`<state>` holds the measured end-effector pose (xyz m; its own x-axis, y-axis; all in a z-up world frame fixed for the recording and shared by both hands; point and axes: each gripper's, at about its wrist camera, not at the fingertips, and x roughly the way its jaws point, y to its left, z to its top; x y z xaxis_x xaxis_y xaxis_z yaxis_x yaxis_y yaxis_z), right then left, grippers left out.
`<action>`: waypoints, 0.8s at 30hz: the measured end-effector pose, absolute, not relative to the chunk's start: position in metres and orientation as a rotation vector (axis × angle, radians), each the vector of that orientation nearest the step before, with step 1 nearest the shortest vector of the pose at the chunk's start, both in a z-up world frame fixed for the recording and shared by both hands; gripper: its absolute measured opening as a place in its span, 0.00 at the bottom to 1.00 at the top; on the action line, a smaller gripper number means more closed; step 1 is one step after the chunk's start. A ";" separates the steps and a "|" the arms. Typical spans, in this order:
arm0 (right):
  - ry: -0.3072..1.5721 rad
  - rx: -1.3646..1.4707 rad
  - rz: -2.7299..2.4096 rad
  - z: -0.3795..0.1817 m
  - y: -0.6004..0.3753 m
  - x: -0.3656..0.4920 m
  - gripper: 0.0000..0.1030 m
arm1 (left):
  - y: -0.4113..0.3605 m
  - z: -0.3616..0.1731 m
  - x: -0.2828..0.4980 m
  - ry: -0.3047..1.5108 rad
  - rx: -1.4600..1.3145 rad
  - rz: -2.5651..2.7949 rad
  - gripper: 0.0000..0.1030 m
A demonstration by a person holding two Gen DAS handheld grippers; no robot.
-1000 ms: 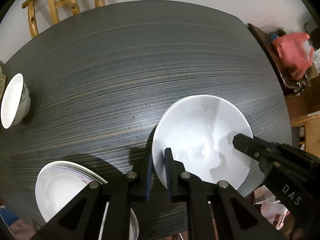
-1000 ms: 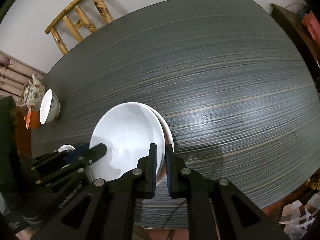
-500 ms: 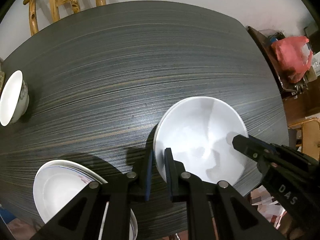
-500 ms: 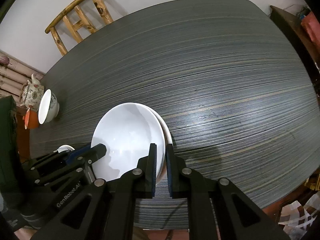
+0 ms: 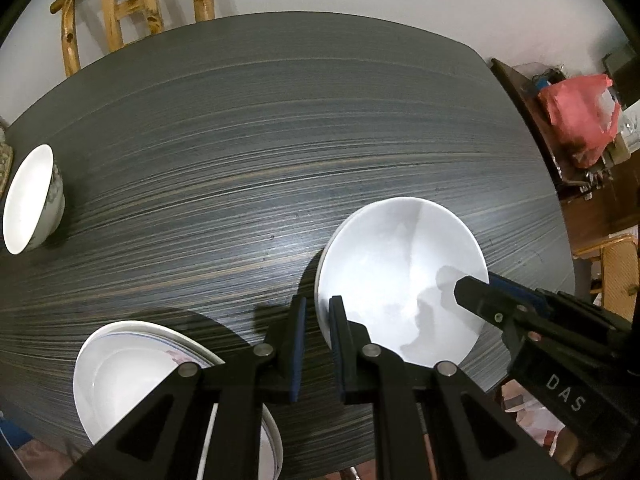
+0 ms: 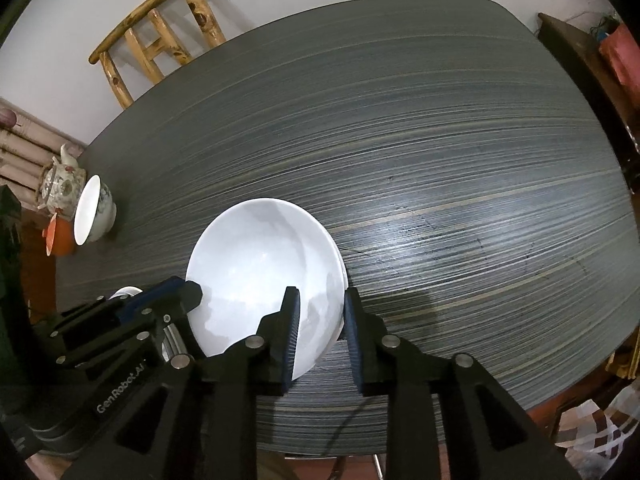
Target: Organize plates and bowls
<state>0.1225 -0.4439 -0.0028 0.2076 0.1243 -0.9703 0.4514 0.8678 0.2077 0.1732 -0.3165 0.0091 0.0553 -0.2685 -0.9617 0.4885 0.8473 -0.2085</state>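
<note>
Right gripper [image 6: 318,318] jaws have just been opening: a second ago they pinched the near right rim of the big white bowl [image 6: 264,276], now there's a visible gap and the rim sits between the pads without being pressed. Left gripper [image 5: 317,326] is clamped on the opposite rim of the same bowl, fingers nearly together with the rim between them, no change there. I read that as the bowl set down and the right side letting go first; a second rim edge peeks out under its right side in the right wrist view, so it's probably nested onto another dish, though I can't confirm from this angle. Bowl sits near the front edge of the table [image 5: 280,140], right of the plate stack [image 5: 132,372] at front left. Small patterned bowl [image 5: 32,200] is well apart at the far left edge, not stacked yet, so the task isn't finished. Surface is dark streaked wood grain, otherwise bare. Room: wooden chair [image 5: 132,12] behind the table against a pale wall, teapot [image 6: 60,184] beside the small bowl, red plastic bag [image 5: 576,120] on a side cabinet to the right.
</note>
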 end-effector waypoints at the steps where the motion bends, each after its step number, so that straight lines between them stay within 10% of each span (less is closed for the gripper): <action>1: 1.359 0.509 -0.244 -0.003 -0.443 0.123 0.22 | -0.316 0.010 0.173 1.404 0.189 -0.583 0.11; 24: 1.339 0.484 -0.281 0.010 -0.433 0.117 0.35 | -0.262 0.032 0.177 1.368 0.164 -0.605 0.11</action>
<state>0.1173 -0.4328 0.0095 0.2169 0.0783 -0.9730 0.4634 0.8691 0.1732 0.1766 -0.2619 0.0320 0.0767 -0.3086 -0.9481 0.4942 0.8377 -0.2327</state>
